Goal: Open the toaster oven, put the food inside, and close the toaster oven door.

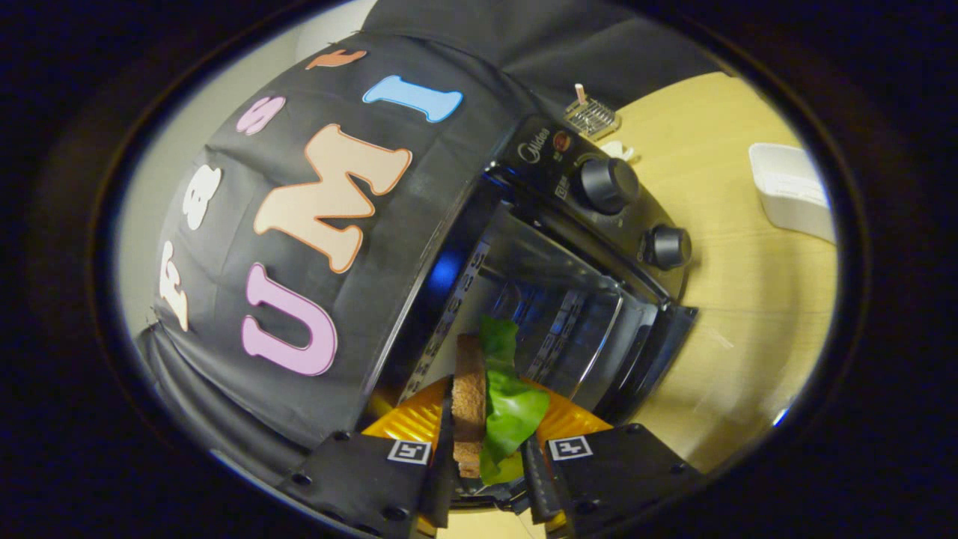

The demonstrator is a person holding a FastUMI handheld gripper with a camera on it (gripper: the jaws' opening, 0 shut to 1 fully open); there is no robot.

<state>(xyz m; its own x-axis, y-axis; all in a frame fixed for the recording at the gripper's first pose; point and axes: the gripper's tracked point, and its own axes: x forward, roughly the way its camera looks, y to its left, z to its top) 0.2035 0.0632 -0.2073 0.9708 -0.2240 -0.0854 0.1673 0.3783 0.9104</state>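
handling: sandwich (479,408) looked light, soft, crushable (lettuce likely slippery); best held across the bread faces.
look: brown bread slice, green leaf beside it.
tongs: tongs (488,468) were clamped on sandwich.
where: sandwich sat between the fingers, just before the open oven (554,299), above the bench (748,299).

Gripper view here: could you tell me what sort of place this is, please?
Probably a staged kitchen booth: an open toaster oven on a wooden table, with the tongs shut on a sandwich.
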